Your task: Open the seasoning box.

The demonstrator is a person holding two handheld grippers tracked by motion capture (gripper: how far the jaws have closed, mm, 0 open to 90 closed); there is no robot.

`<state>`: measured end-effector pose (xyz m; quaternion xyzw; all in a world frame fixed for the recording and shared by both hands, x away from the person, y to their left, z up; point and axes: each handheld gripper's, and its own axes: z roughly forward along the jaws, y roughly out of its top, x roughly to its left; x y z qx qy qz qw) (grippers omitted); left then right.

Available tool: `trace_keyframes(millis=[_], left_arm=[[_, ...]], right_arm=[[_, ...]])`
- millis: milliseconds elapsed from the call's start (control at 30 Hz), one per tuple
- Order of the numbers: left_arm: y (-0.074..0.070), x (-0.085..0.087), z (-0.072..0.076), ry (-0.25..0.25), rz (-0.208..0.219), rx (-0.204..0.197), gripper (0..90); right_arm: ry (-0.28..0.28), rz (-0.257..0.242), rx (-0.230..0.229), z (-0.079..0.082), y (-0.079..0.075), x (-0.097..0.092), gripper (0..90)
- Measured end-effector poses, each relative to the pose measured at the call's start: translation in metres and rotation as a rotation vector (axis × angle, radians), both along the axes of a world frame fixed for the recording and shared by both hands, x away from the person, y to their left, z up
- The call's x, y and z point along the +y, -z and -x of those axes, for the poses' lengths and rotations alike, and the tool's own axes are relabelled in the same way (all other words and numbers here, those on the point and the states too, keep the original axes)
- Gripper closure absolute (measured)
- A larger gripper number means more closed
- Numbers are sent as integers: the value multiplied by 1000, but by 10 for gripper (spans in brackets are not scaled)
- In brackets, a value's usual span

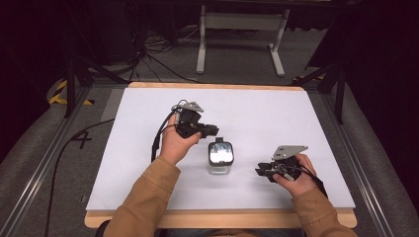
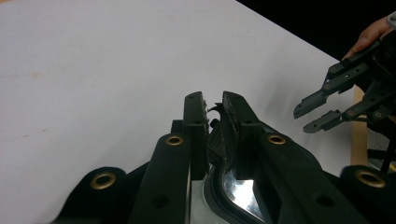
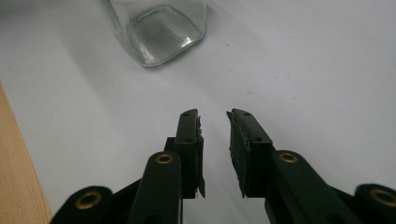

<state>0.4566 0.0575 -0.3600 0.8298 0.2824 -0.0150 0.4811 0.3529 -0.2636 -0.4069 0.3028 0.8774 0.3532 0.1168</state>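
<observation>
The desk [image 1: 148,148] is a flat white sheet laid over a pale wooden board whose edge shows along the near and far sides. It is matte, with a few faint specks. Around it lie grey carpet, dark metal rails, loose black cables and a white frame stand [image 1: 242,37] in the shadowed room behind.

Near the middle of the desk stands a clear glass jar [image 1: 220,159], square with rounded corners, thick-walled and glossy, topped by a black-rimmed lid that reflects light. A small black latch [image 2: 215,133] sits at the lid's far edge.

The left gripper [image 1: 211,130], black plastic with brass rivets, reaches over the jar's far side; its fingers stand narrow, pressed on the latch between them.

The right gripper [image 1: 262,171] rests low to the right of the jar, apart from it, pointing toward the jar's base. Its fingers stand a narrow gap apart with nothing between them.
</observation>
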Motion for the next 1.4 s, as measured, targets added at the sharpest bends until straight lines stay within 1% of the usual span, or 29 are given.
trace_keyframes(millis=[33, 67, 100, 167, 267, 367, 500, 633, 833, 900, 967, 1000, 1100, 1167, 1233, 1333, 1400], left_arm=[[1, -2, 0, 4, 5, -4, 811], [3, -4, -1, 8, -4, -5, 811], [4, -5, -1, 5, -2, 2, 811], [6, -6, -3, 12, -6, 1, 818], [10, -9, -3, 10, -21, 9, 824], [11, -11, -3, 15, -19, 14, 838], [13, -13, -4, 8, -33, 14, 852], [13, -14, -4, 10, -38, 14, 865], [13, -14, -4, 6, -30, 24, 898], [13, -14, -4, 4, -32, 23, 899], [13, -14, -4, 8, -28, 29, 900], [13, -13, -5, 10, -33, 32, 900], [14, -13, -6, 7, -16, 45, 900], [14, -12, -6, 4, -19, 52, 900], [14, -12, -6, 5, -14, 55, 899], [15, -12, -7, 8, -17, 57, 899], [15, -12, -7, 8, -19, 55, 899]], right_arm=[[0, -1, 1, 0, 0, 0, 728], [-2, -4, 6, 1, 0, 0, 727], [-2, -4, 4, 1, 0, 0, 727], [-2, -2, 3, 2, 0, 0, 727], [-6, -1, 0, 2, 0, 1, 727], [-5, -3, 3, 2, 0, 1, 722], [-6, -5, 5, 2, 0, 2, 722], [-9, -8, 5, 3, -1, 3, 722], [-20, -2, 1, 4, -1, 6, 722], [-23, -5, 0, 4, -1, 8, 722], [-28, -9, -7, 5, -2, 10, 723], [-32, -14, -8, 5, -3, 11, 723], [-43, -22, -16, 6, -6, 15, 727], [-54, -32, -31, 7, -7, 19, 746], [-59, -38, -29, 7, -8, 21, 762], [-65, -33, -42, 8, -9, 27, 827], [-75, -49, -53, 9, -10, 31, 860]])
